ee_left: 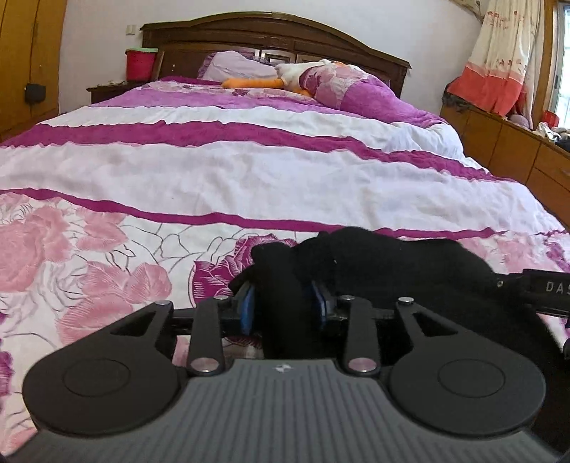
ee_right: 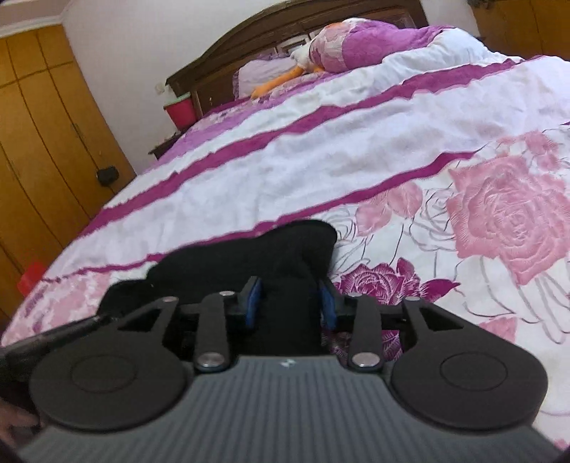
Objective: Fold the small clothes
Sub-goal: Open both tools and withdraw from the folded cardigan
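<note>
both grippers grip one black garment near the foot edge of the bed: the left gripper and right gripper each have jaws closed on bunched cloth. judging by this, hold both ends level, draw the fabric taut, then lower it flat before creasing.

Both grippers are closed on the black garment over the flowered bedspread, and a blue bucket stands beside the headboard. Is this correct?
One detail is wrong: the bucket beside the headboard is red, not blue, as the left wrist view shows. The rest holds: the left gripper and the right gripper are both closed on the black garment over the flowered bedspread.
</note>
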### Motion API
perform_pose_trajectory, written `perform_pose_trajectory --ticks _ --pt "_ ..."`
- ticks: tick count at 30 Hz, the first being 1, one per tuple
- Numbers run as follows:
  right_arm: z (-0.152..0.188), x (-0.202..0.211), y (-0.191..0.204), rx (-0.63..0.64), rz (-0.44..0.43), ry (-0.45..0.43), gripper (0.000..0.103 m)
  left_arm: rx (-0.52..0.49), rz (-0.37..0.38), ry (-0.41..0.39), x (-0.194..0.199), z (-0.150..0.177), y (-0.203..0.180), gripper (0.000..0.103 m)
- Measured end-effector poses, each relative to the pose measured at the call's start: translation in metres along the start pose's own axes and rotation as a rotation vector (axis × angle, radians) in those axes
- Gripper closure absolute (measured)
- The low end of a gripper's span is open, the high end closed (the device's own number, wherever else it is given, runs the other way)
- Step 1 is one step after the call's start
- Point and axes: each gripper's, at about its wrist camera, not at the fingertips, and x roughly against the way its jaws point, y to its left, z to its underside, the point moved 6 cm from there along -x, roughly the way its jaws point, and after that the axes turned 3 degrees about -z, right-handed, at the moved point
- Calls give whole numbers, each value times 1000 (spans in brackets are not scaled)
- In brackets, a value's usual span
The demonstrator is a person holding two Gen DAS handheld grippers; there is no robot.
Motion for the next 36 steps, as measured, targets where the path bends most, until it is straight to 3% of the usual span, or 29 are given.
perform_pose_trajectory --ticks 6,12,15,20,28,32,36 --pt "-2 45 15 2 -4 -29 62 -7 3 17 43 -10 1 57" --pt "11 89 30 16 -22 -33 62 -44 -13 33 90 0 -3 48" --pt "17 106 36 25 -21 -28 49 -51 -16 59 107 10 -7 44" --pt "29 129 43 34 -16 -16 49 -41 -10 88 131 27 -14 40" --pt "57 149 46 -14 -30 114 49 -48 12 183 154 58 -30 37" --pt "62 163 49 -76 -95 201 49 -53 5 215 161 65 -36 32" --pt "61 180 51 -58 -85 201 47 -59 -18 210 166 70 -39 26"
